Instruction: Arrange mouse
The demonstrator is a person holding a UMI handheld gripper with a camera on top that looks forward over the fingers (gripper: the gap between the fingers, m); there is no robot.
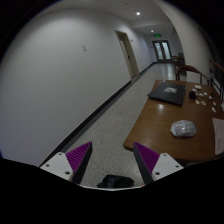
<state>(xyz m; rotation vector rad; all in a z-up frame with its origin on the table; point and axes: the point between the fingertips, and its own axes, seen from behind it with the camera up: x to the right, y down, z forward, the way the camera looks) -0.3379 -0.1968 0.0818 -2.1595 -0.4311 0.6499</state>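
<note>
Hovering released, jaws apart, well short of grey rounded mouse (pixel 183 128) on brown wooden surface (pixel 160 125); risked overshooting, nudging it.

Small items (pixel 203 95) at the table's (pixel 160 125) far end are too tiny to identify.

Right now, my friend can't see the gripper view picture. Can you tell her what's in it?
A grey mouse sits on a brown wooden table, well beyond the open, empty gripper with purple-padded fingers. A closed dark laptop lies farther back on the table, and a long hallway stretches beside it.
</note>
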